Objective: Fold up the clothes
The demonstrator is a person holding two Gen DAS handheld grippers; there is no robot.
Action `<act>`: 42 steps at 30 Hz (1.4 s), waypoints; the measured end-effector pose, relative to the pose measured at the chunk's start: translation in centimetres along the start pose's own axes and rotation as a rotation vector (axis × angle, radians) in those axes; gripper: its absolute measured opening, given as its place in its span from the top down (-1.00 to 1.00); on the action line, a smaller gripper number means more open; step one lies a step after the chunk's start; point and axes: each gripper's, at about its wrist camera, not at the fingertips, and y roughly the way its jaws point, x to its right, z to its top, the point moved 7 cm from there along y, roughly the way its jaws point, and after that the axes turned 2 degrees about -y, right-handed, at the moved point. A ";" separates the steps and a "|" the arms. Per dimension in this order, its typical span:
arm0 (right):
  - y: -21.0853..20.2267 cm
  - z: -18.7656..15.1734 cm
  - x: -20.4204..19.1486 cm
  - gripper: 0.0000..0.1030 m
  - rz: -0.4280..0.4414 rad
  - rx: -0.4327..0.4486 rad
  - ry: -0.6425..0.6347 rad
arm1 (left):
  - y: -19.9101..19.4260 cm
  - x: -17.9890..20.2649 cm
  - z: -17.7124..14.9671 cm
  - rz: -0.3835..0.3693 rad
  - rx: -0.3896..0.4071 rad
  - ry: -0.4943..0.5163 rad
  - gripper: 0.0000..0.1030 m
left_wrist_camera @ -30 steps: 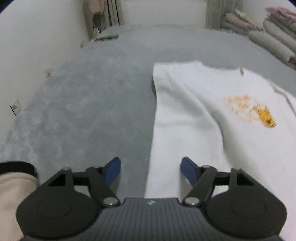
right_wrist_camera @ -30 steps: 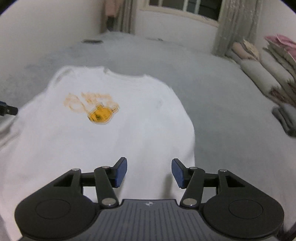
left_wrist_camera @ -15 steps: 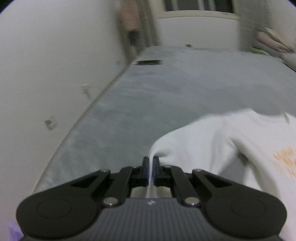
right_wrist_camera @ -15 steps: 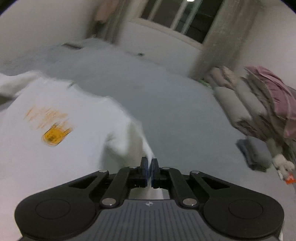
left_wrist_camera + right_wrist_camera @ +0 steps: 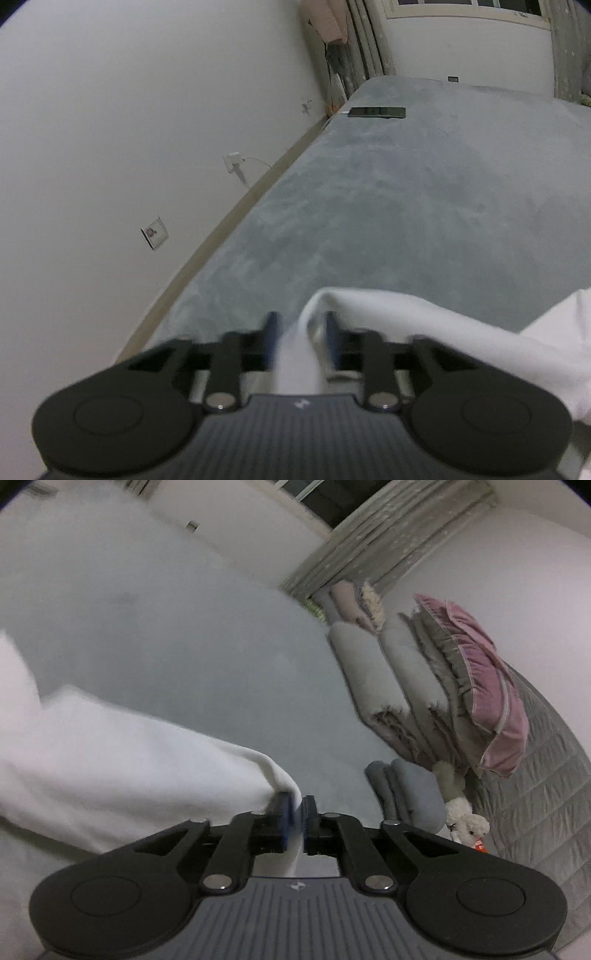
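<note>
A white shirt (image 5: pixel 424 325) is lifted off the grey plush surface (image 5: pixel 406 203). One edge of it runs up between the blue fingers of my left gripper (image 5: pixel 301 332). Those jaws are opening, and the cloth hangs loosely between them with a gap at the right pad. In the right wrist view another fold of the shirt (image 5: pixel 129 760) stretches away to the left from my right gripper (image 5: pixel 295 812). That gripper is shut on the cloth. The shirt's orange print is out of sight in both views.
A white wall with sockets (image 5: pixel 155 238) runs close along the left. A dark flat device (image 5: pixel 376 112) lies at the far corner. Rolled blankets and a pink pillow (image 5: pixel 472 672), a folded grey stack (image 5: pixel 406 790) and a plush toy (image 5: pixel 463 812) stand at the right.
Both grippers closed on the shirt's edges and lifted them, the left swinging toward the wall, the right toward the blankets. The left jaws have since parted again around the cloth.
</note>
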 end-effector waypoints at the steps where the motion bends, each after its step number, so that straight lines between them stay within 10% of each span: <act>1: -0.3 -0.3 -0.1 0.81 0.021 0.012 0.032 | -0.9 0.0 -0.4 -0.032 0.008 -0.021 0.27; 7: -8.0 -2.1 -0.7 0.32 0.238 0.129 0.245 | -9.7 0.5 -4.9 -0.289 0.011 -0.062 -0.01; 11: -14.5 -6.6 -3.5 0.15 0.573 0.111 0.306 | -15.0 2.5 -12.7 -0.446 -0.045 0.008 -0.02; 20: -19.6 -18.3 -6.2 0.15 0.976 -0.011 0.499 | -15.8 5.3 -23.2 -0.526 -0.147 0.104 0.02; 24: -19.0 -18.9 -7.5 0.11 1.085 0.002 0.606 | -15.5 6.2 -23.9 -0.504 -0.115 0.104 0.61; 26: -20.1 -18.3 -9.2 0.21 1.064 0.043 0.558 | -15.6 6.3 -24.0 -0.540 -0.130 0.084 0.90; 28: -20.7 -17.8 -10.0 0.84 1.037 0.060 0.523 | -16.0 5.7 -23.8 -0.549 -0.142 0.061 0.92; 34: -23.4 -15.7 -5.8 0.84 0.983 0.125 0.455 | -21.4 3.9 -23.1 -0.653 -0.155 -0.012 0.93; 42: -24.8 -16.1 -6.2 0.83 0.877 0.040 0.137 | -20.5 4.0 -25.9 -0.553 -0.217 0.017 0.90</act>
